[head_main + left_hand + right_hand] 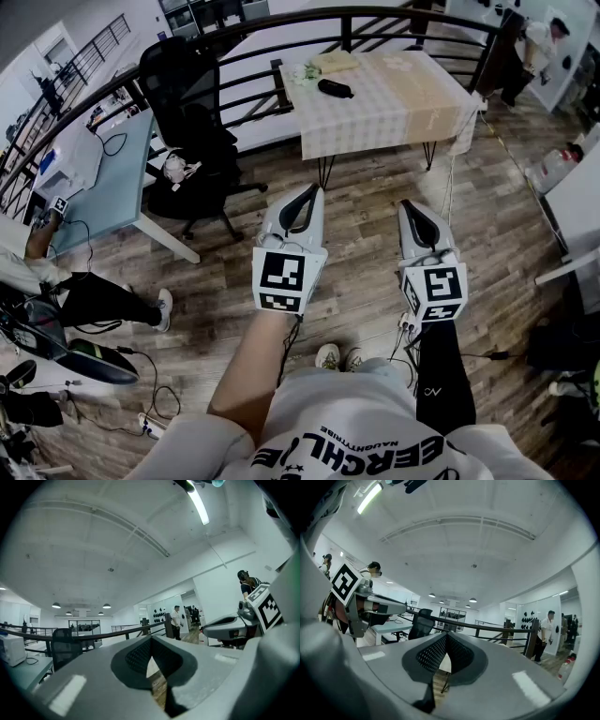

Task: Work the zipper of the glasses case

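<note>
The black glasses case (335,88) lies on a table with a pale checked cloth (403,112) across the wooden floor, by the curved railing. I hold both grippers level in front of my body, side by side, pointing toward that table and well short of it. The left gripper (310,193) has its jaws together at the tip, with nothing between them (151,641). The right gripper (411,206) is likewise shut and empty (446,637). Neither touches anything.
A black office chair (192,112) and a light blue desk (103,178) stand to the left. A dark railing (281,28) curves behind the table. A person sits low at the left (84,300), another stands at the far right (539,42). Cables lie on the floor (141,412).
</note>
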### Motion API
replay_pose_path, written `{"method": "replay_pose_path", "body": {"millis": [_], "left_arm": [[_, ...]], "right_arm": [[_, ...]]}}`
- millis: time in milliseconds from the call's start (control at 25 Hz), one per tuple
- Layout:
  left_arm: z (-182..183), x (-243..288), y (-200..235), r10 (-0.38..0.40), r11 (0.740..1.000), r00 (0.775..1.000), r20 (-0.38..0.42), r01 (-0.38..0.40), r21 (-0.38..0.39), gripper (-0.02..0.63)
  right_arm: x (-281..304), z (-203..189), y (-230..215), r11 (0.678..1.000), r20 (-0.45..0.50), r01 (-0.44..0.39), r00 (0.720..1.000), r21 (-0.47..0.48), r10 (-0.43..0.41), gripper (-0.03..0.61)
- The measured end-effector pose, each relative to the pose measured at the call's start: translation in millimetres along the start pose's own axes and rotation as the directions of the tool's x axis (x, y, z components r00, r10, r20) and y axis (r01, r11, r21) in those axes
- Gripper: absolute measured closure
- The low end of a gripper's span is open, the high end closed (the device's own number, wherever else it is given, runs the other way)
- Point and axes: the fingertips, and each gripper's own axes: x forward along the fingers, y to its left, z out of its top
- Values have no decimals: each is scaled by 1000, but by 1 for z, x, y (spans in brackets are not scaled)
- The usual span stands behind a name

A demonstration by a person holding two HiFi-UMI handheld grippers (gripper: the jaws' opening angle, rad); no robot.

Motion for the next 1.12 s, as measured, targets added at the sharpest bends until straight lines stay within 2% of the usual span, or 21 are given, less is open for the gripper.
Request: {"method": "replay_pose_path", "body": {"millis": [600, 720, 840, 1120], "left_arm": [[0, -23, 11, 11, 1000, 1000, 20, -10, -27, 607], [-1, -25, 16, 10, 999, 1000, 18, -9, -34, 531], [-2, -23, 19, 7, 999, 1000, 19, -6, -38, 487], [-9, -2, 27, -2, 999, 1000, 18, 3, -42, 475]], "right_arm": [[-1, 7, 13, 999, 3, 26, 1000, 19, -26, 544], [0, 6, 16, 999, 1, 22, 1000, 28, -23, 493], [2, 5, 16, 999, 4, 17, 1000, 36, -17, 453], [24, -6, 7, 998, 2, 15, 1000, 56, -15, 420]]}}
